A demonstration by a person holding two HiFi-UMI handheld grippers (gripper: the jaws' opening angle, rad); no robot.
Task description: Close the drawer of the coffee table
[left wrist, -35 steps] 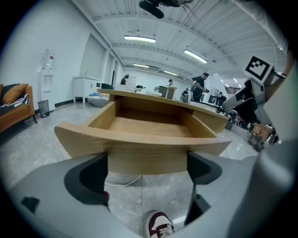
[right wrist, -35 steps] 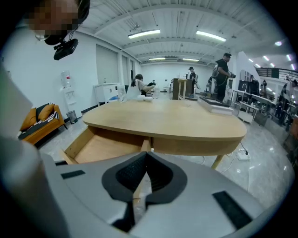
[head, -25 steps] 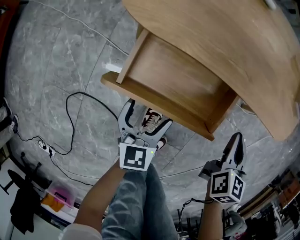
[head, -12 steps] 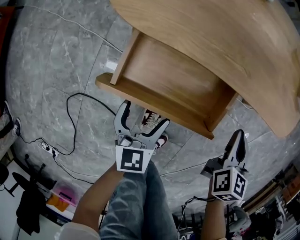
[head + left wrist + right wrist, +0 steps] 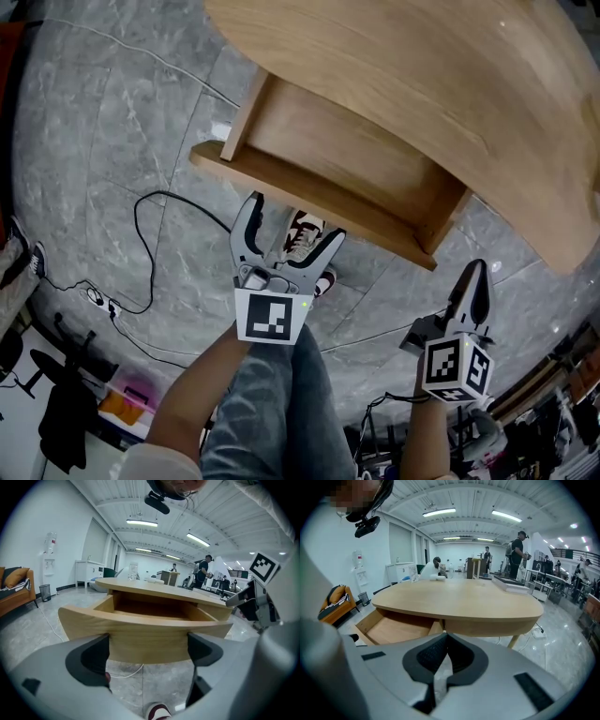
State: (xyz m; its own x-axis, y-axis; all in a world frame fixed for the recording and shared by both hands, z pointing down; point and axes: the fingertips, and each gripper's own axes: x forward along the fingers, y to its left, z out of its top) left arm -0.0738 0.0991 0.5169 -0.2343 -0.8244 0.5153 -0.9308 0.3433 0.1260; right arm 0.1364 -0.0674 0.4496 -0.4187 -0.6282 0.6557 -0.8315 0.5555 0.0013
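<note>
The wooden coffee table (image 5: 441, 66) fills the upper right of the head view, and its drawer (image 5: 309, 192) stands pulled out toward me with nothing inside. My left gripper (image 5: 292, 218) is open just short of the drawer front, its fingertips (image 5: 248, 202) almost at the board; contact cannot be told. In the left gripper view the drawer front (image 5: 145, 630) spans the gap between the left gripper (image 5: 146, 653) jaws. My right gripper (image 5: 475, 272) hangs shut and empty at the lower right, away from the drawer. From the right gripper (image 5: 446, 656) view, the table top (image 5: 459, 604) and the open drawer (image 5: 393, 627) lie ahead.
My shoe (image 5: 302, 234) rests on the grey stone floor under the left gripper. A black cable (image 5: 141, 244) loops to a power strip (image 5: 98, 300) at the left. People and workbenches (image 5: 518, 550) stand far behind the table.
Less of the drawer's inside shows beneath the table top than a second ago, so it looks slid in a little. Both grippers have stayed nearly where they were.
</note>
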